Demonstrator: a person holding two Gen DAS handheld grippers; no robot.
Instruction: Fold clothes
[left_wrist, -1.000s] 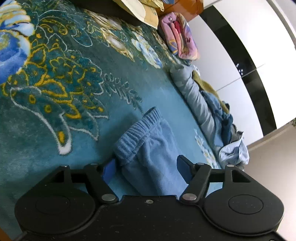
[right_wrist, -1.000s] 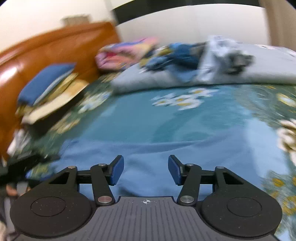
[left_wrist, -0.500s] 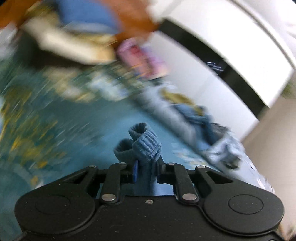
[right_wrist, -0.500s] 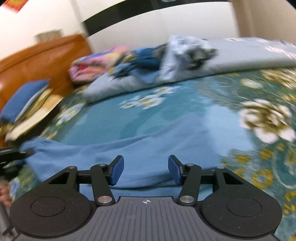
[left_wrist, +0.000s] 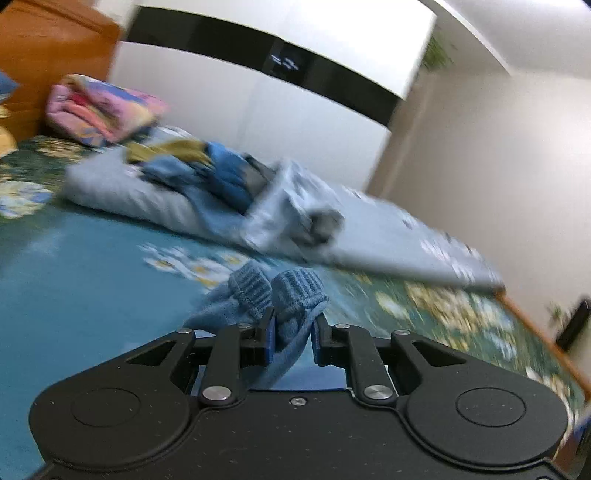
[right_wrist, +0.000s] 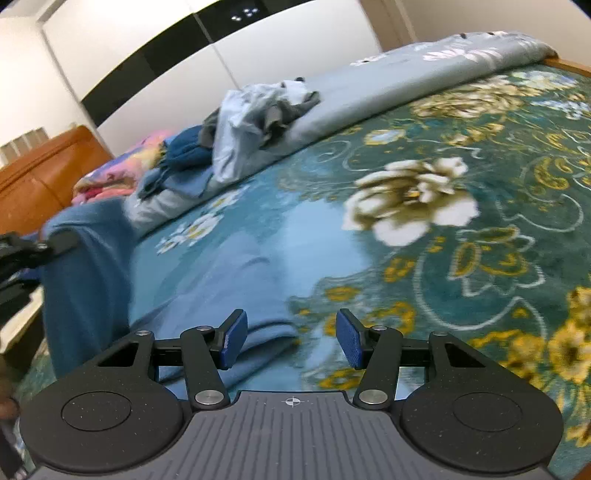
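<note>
Left wrist view shows the left gripper (left_wrist: 293, 341) clamped on the ribbed cuff (left_wrist: 284, 291) of a blue sweater (left_wrist: 236, 310), the knit bunched into two lumps that stick out past the blue pads while a strip of the fabric hangs down between the fingers. Beyond it lies the teal floral blanket (left_wrist: 74, 280) that covers the bed, and farther off a folded grey quilt (left_wrist: 369, 236) runs along the far side with a pile of unfolded clothes (left_wrist: 229, 181) heaped on it. A pink patterned bundle (left_wrist: 99, 107) sits at the far left by the wooden headboard (left_wrist: 48, 55). Much of this view is blurred.

In the right wrist view the right gripper (right_wrist: 291, 339) has its fingers wide apart and holds nothing; it hangs just above the near edge of the sweater (right_wrist: 236, 280), which lies spread on the blanket (right_wrist: 461, 240). At the left the same garment rises in a steep fold (right_wrist: 85, 273) up to the other gripper (right_wrist: 33, 247), seen dark at the left edge. The heap of clothes (right_wrist: 258, 114) and the quilt (right_wrist: 388, 81) lie at the far side, in front of white wardrobe doors (right_wrist: 147, 48).
</note>
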